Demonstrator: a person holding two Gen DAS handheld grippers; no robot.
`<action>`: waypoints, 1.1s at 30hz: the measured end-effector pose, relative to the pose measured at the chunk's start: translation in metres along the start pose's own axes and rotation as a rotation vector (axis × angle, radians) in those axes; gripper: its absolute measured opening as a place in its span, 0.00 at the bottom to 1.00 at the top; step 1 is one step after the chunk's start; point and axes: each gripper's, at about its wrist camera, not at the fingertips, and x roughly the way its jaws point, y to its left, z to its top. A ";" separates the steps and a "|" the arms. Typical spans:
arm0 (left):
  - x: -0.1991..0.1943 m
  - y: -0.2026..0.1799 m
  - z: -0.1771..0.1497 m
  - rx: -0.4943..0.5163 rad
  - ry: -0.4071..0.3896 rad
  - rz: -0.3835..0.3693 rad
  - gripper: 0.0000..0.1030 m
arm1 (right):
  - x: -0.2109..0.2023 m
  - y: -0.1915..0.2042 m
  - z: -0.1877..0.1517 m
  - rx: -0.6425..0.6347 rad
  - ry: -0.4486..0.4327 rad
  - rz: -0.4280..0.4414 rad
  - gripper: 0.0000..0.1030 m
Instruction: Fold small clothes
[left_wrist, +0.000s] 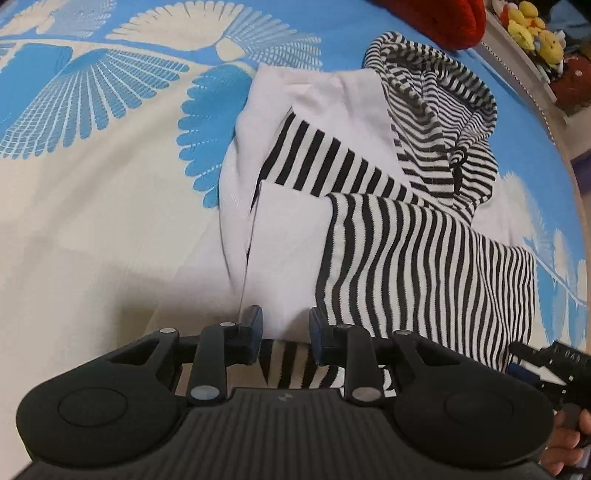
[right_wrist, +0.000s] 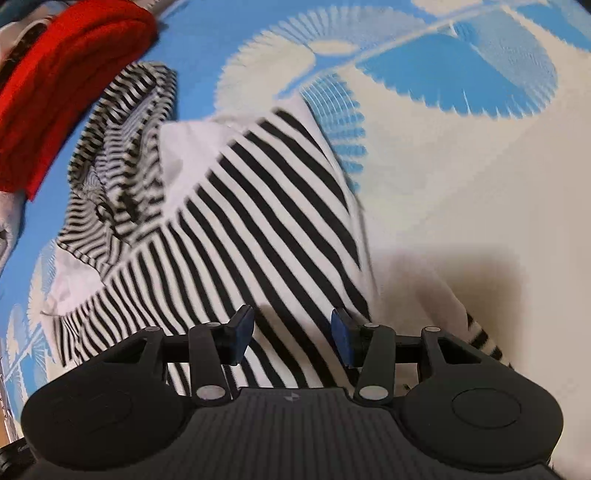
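A small white hoodie with black-and-white striped hood and sleeves (left_wrist: 369, 192) lies on the bedspread, both striped sleeves folded across its white body. My left gripper (left_wrist: 286, 328) is open just above the hoodie's near hem, fingers apart with white and striped cloth between and below them. My right gripper (right_wrist: 291, 332) is open over a striped sleeve of the hoodie (right_wrist: 258, 221), holding nothing. The right gripper also shows at the left wrist view's right edge (left_wrist: 546, 365).
The blue-and-cream patterned bedspread (left_wrist: 92, 184) covers the surface. A red knitted garment (right_wrist: 62, 85) lies beyond the hood; it also shows in the left wrist view (left_wrist: 436, 18). Soft toys (left_wrist: 532, 26) sit on a shelf past the bed's right edge.
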 end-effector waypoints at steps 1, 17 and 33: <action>-0.005 -0.002 0.002 0.003 -0.014 -0.001 0.28 | -0.001 0.000 0.000 -0.006 -0.006 -0.008 0.47; -0.044 -0.050 -0.002 0.197 -0.191 0.107 0.60 | -0.062 0.060 -0.007 -0.414 -0.288 -0.078 0.48; -0.060 -0.081 -0.006 0.218 -0.374 0.138 0.74 | -0.080 0.056 -0.013 -0.470 -0.327 -0.095 0.50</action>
